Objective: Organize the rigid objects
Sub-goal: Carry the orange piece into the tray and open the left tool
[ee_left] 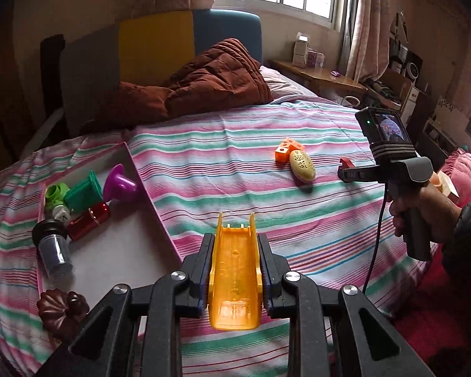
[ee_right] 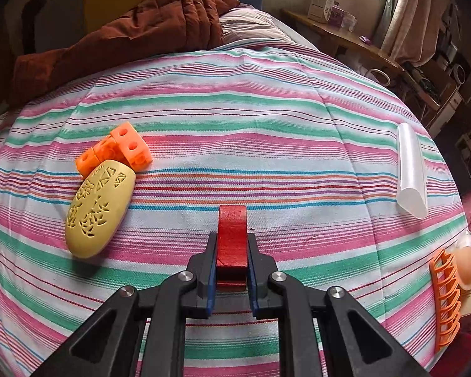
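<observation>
My left gripper [ee_left: 235, 242] is shut on a yellow plastic slide piece [ee_left: 235, 270] and holds it above the striped bed, just right of a white tray [ee_left: 122, 257]. The tray holds a purple funnel [ee_left: 121, 183], a green piece [ee_left: 83, 193], a red block [ee_left: 89, 220], a lime piece [ee_left: 56, 194] and a dark jar [ee_left: 51, 248]. My right gripper [ee_right: 232, 238] is shut on a red wooden block [ee_right: 232, 235]; it also shows in the left wrist view [ee_left: 345, 169]. A yellow oval case [ee_right: 99, 209] and orange cubes [ee_right: 122, 147] lie left of it.
A brown pumpkin-shaped piece [ee_left: 62, 309] lies by the tray's near corner. A clear tube [ee_right: 411, 169], an orange rack [ee_right: 446, 295] and an egg-like item [ee_right: 466, 265] lie at the bed's right edge. A brown quilt [ee_left: 197, 84] is bunched at the head.
</observation>
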Demonstrator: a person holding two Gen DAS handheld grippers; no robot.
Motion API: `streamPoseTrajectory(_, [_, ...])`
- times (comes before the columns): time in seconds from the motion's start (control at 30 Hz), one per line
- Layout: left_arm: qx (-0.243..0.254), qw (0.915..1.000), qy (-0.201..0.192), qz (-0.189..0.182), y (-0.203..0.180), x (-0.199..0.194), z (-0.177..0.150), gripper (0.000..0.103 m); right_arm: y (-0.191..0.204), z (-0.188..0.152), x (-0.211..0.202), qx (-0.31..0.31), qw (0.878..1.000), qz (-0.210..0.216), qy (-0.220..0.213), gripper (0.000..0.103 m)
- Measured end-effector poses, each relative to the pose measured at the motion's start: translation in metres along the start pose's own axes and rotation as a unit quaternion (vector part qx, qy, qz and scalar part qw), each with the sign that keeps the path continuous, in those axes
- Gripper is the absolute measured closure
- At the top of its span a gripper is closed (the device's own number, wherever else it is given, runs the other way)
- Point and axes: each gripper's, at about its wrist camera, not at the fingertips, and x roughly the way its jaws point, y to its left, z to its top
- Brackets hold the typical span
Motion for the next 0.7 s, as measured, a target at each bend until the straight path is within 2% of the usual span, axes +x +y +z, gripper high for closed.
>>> streamPoseTrajectory(0.1, [-0.017,0.9998,0.0,0.003,0.015,-0.004,-0.003,0.077,0.001,0.002,0.001,-0.003,1.0,-0.002,-0.002,0.088])
streamPoseTrajectory(0.17, [-0.043,0.999,0.001,-0.009,0.03,-0.008,-0.005,0.077,0.002,0.002,0.002,-0.007,1.0,-0.005,-0.003,0.088])
streamPoseTrajectory(0.3, [-0.094,0.9956,-0.006,-0.008,0.07,-0.021,-0.009,0.077,0.003,-0.001,0.0,-0.013,1.0,-0.01,-0.005,0.089])
streamPoseTrajectory(0.47, [-0.176,0.9844,0.005,0.0,0.129,-0.023,-0.013,0.077,0.002,0.0,0.0,-0.015,1.0,-0.012,-0.004,0.089])
streamPoseTrajectory(0.57, [-0.231,0.9724,0.03,-0.014,0.159,-0.011,-0.012,0.077,0.004,0.0,-0.001,-0.019,1.0,-0.017,-0.003,0.089])
streamPoseTrajectory(0.6, [-0.238,0.9706,0.032,-0.018,0.163,-0.007,-0.011,0.077,0.005,-0.001,-0.001,-0.021,1.0,-0.018,-0.003,0.089])
streamPoseTrajectory(0.7, [-0.228,0.9728,0.04,-0.001,0.167,0.006,-0.002,0.077,0.004,-0.001,-0.002,-0.022,1.0,-0.018,-0.002,0.089])
